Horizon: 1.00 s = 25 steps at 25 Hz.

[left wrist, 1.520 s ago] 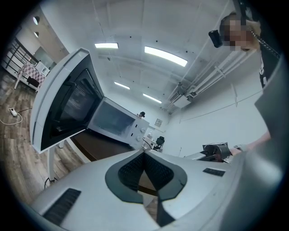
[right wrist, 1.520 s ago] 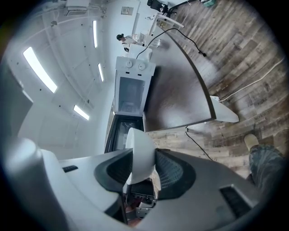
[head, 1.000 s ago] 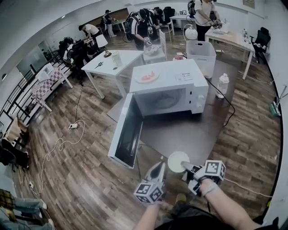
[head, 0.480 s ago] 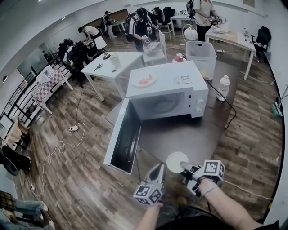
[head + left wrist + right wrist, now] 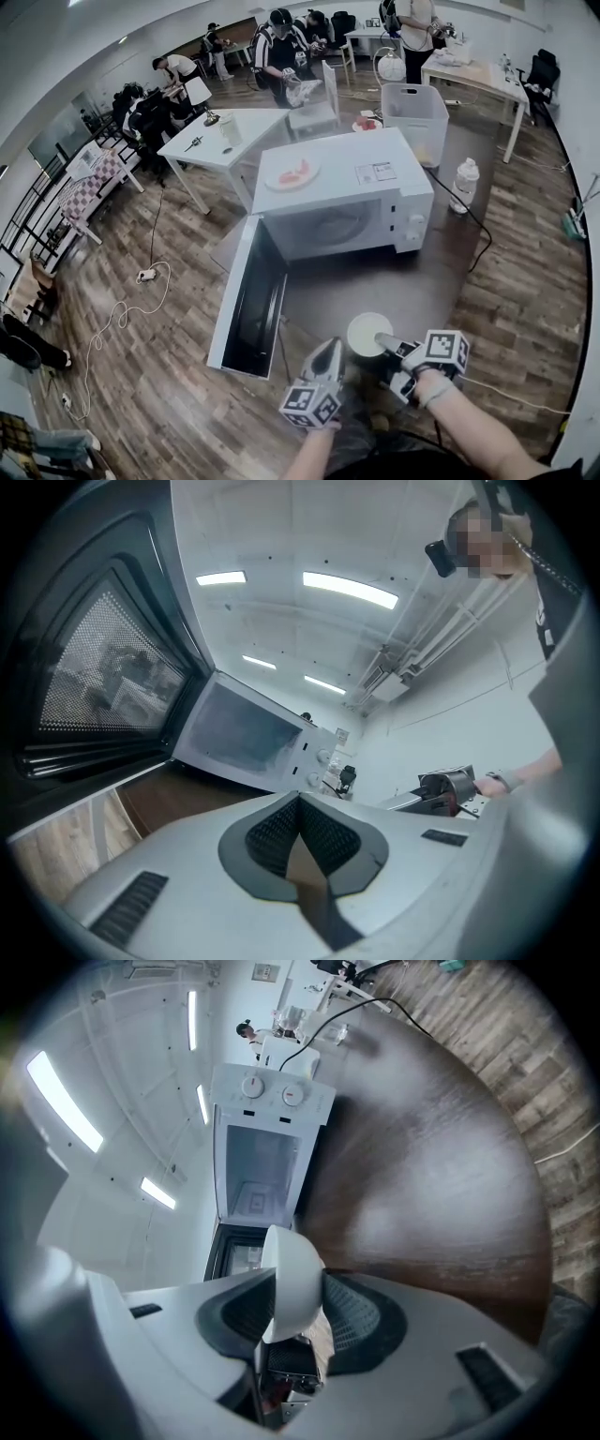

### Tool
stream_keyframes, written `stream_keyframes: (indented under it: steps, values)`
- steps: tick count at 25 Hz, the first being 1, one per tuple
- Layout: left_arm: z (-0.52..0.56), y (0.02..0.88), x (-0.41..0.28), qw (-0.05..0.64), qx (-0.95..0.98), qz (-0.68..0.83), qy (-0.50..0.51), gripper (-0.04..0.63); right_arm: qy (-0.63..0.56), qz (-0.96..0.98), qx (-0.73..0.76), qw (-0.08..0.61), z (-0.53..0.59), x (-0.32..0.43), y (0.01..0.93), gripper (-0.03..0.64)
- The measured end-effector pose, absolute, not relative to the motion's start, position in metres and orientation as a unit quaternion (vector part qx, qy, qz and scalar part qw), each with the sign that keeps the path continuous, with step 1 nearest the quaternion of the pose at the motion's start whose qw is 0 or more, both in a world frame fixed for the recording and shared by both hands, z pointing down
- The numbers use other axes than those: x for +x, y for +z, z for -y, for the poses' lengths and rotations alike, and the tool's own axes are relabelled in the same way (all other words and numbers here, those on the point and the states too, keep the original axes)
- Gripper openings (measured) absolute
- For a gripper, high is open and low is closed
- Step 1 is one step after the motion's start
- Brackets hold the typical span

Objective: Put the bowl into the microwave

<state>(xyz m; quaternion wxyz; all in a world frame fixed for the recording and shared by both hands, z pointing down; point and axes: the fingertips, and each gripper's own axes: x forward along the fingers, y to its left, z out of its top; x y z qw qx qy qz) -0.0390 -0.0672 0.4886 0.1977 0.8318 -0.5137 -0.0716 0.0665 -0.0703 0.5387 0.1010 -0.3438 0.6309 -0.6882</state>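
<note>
The white bowl (image 5: 368, 334) is gripped by its rim between the jaws of the right gripper (image 5: 384, 343), which are pressed against the bowl wall. The bowl is held over the near edge of the dark table (image 5: 403, 281), in front of the white microwave (image 5: 342, 197) and apart from it. The microwave door (image 5: 242, 302) is swung open to the left. The jaws of the left gripper (image 5: 328, 354) are closed together, pad against pad, just left of the bowl.
</note>
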Motion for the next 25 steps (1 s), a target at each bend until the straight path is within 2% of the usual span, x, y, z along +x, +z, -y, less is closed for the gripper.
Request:
stream_keyframes:
  steps: [25]
  values:
    - [0.190, 0.510, -0.067, 0.220, 0.831, 0.506, -0.070, 0.012, -0.698, -0.618, -0.345, 0.115, 0.204, 0.020, 0.545, 0.149]
